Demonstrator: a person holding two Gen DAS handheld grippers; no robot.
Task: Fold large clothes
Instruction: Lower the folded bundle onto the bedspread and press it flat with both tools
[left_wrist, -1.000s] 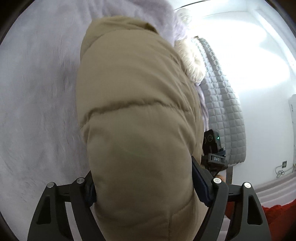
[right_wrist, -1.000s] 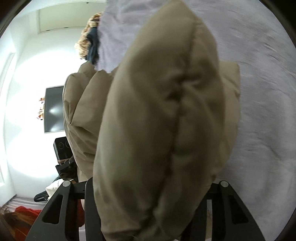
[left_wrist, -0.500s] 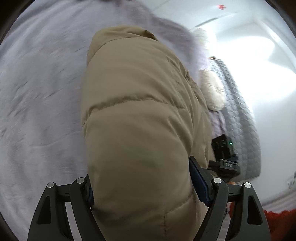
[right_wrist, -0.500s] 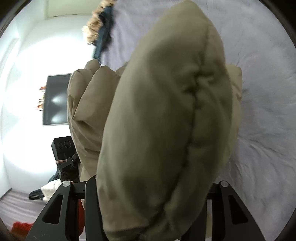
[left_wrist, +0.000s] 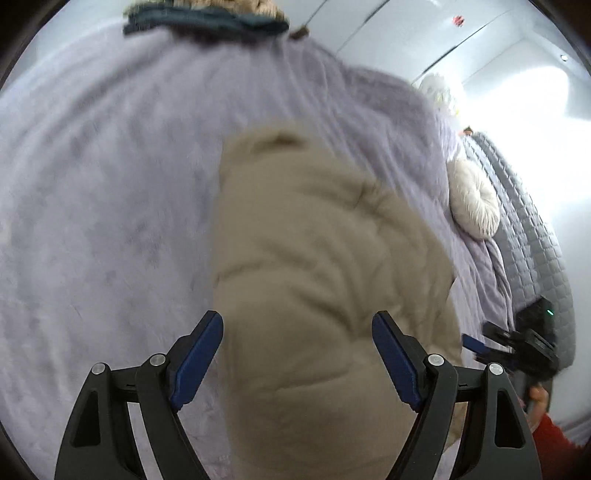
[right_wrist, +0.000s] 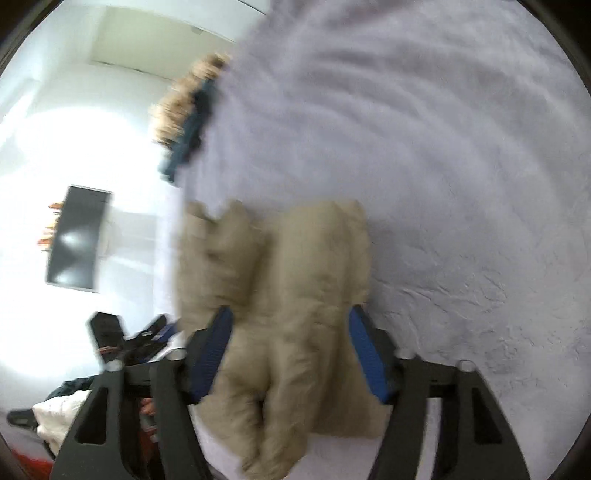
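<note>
A tan puffy jacket lies bunched on a lavender plush blanket. It also shows in the right wrist view. My left gripper is open, its blue pads on either side of the jacket's near end. My right gripper is open too, its pads astride the other end of the jacket. The jacket bulges between both pairs of fingers. The right gripper shows at the right edge of the left wrist view.
A dark blue garment with a fur trim lies at the blanket's far edge and shows in the right wrist view. A cream round cushion and a grey quilted headboard are at the right. A dark wall screen hangs beyond.
Both grippers have opened and drawn back from the jacket. The jacket has dropped onto the blanket and now looks smaller in both views.
</note>
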